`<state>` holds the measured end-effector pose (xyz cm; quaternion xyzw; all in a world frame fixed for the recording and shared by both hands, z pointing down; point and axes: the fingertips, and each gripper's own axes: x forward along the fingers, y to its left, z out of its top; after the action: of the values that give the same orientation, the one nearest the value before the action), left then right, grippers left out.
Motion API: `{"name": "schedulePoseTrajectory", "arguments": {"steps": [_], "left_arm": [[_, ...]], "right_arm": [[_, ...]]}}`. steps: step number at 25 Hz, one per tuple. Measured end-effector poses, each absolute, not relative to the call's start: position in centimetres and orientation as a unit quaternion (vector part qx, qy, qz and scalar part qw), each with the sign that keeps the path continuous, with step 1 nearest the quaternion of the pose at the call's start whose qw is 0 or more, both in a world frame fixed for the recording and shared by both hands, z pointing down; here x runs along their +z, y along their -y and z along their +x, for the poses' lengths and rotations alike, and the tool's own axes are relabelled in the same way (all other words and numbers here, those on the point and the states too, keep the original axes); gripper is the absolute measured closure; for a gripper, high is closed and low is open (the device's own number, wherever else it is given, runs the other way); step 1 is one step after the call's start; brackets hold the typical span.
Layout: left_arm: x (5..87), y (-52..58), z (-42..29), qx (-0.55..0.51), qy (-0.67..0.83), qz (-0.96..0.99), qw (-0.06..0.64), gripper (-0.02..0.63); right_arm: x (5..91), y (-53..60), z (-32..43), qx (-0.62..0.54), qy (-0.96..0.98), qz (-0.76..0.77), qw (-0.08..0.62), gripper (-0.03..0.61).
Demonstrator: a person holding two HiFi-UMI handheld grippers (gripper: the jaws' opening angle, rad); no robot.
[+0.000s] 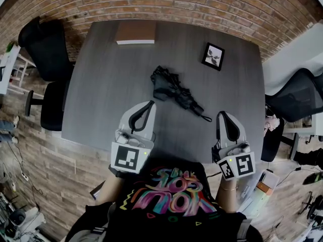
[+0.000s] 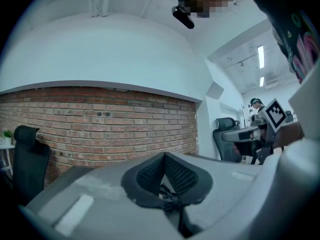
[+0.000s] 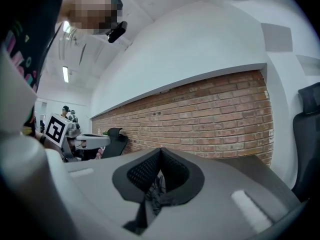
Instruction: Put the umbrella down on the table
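Observation:
A folded black umbrella (image 1: 174, 91) lies on the dark grey table (image 1: 101, 84), its handle toward the front right. Neither gripper touches it. My left gripper (image 1: 150, 104) hovers near the table's front edge, just short of the umbrella's canopy end, jaws shut with nothing between them. My right gripper (image 1: 222, 114) is to the right of the handle, also shut and holding nothing. In the left gripper view the pads meet at the tip (image 2: 164, 155), with the umbrella (image 2: 169, 200) dark behind them. The right gripper view shows the same closed tip (image 3: 160, 150) and the umbrella (image 3: 156, 193) beyond it.
A brown notebook (image 1: 135, 33) lies at the table's far edge and a small framed picture (image 1: 213, 56) at the back right. A black office chair (image 1: 45, 49) stands at the left, another (image 1: 298, 97) at the right. A brick wall runs behind the table.

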<state>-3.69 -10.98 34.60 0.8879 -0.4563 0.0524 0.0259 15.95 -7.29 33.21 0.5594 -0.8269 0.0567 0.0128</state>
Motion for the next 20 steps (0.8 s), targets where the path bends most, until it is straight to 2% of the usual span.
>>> {"name": "schedulePoseTrajectory", "arguments": {"steps": [20], "left_arm": [[35.06,11.35,-3.67,0.056,0.463,0.884,0.031,0.614]], "right_arm": [[33.92,7.79,15.92,0.066,0.831,0.552,0.013,0.58]]}}
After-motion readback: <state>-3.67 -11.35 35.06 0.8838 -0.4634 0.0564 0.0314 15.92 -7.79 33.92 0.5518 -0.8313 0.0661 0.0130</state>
